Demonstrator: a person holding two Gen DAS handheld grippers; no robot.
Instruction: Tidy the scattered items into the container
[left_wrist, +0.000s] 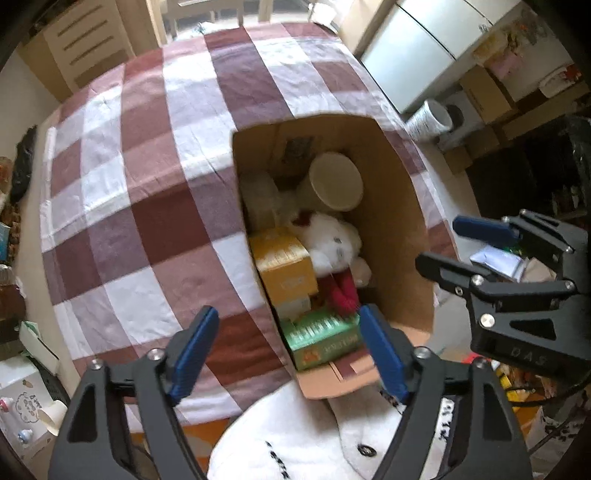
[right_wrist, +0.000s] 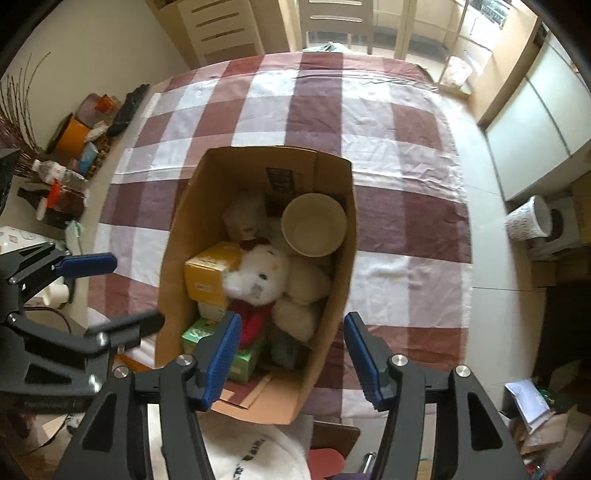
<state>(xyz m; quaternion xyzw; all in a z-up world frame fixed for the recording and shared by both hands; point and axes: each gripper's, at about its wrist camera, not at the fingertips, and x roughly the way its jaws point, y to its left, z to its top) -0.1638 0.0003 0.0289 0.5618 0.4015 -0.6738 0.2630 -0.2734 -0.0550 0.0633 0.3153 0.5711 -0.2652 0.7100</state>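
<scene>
- The cardboard box (right_wrist: 334, 295) stands on the checked tablecloth (right_wrist: 399, 177) near its front edge, holding a white plush toy (right_wrist: 264, 275), paper cup (right_wrist: 314, 225), yellow carton (right_wrist: 208, 275) and green packet (left_wrist: 323, 338).
- The left gripper (left_wrist: 286, 354) hangs above the box's near end, jaws wide apart, gripping nothing.
- The right gripper (right_wrist: 293, 360) does likewise.

Green box (right_wrist: 207, 338) partly behind gripper (right_wrist: 291, 354)

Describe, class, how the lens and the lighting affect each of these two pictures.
Left wrist view: fisheye bulges the checked tablecloth into a dome; light falls across it from the far side; the cardboard box looks slightly soft. Right wrist view: straight cloth edges curve, dark corners frame the picture, and the paper cup inside the box is evenly lit.
</scene>
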